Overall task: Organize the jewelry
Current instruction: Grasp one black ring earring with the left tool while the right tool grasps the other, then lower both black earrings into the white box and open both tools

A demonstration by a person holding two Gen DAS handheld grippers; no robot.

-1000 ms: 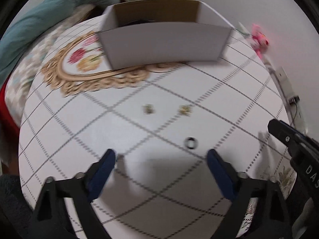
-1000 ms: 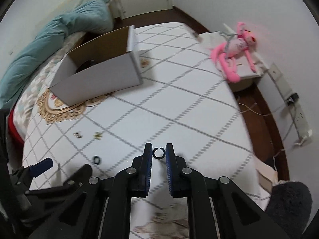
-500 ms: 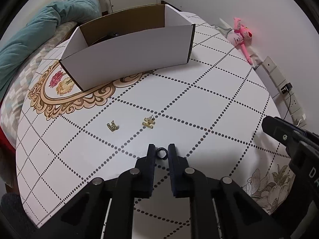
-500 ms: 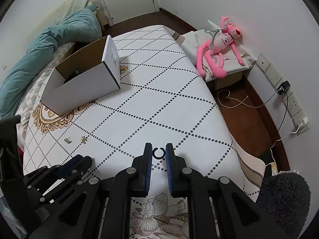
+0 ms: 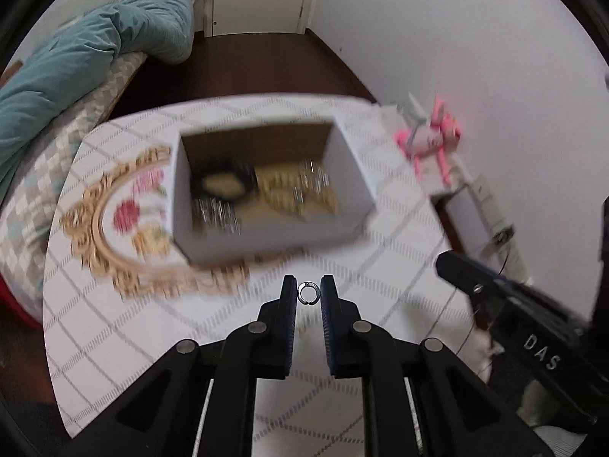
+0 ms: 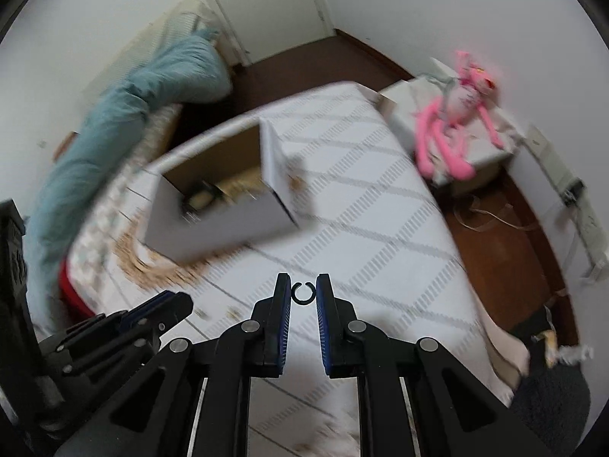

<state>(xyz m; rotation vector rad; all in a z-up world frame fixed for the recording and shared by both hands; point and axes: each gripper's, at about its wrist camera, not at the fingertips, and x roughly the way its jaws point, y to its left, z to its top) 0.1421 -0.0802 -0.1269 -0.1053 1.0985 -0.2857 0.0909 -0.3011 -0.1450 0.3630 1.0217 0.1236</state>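
My left gripper is shut on a small dark ring and holds it high above the table, short of the open white cardboard box. The box holds several blurred pieces of jewelry, black, silver and gold. My right gripper is shut on a black open ring, also held in the air, to the right of the box. The left gripper shows at the lower left of the right wrist view. Two small gold pieces lie on the table.
The table has a white cloth with a dotted diamond grid and a gold floral oval. A teal duvet lies on a bed at the left. A pink plush toy sits on a side table at the right.
The left gripper closed on the ring on the table, then lifted it and moved toward the box. The right gripper, still holding its ring, rose and moved closer to the box.
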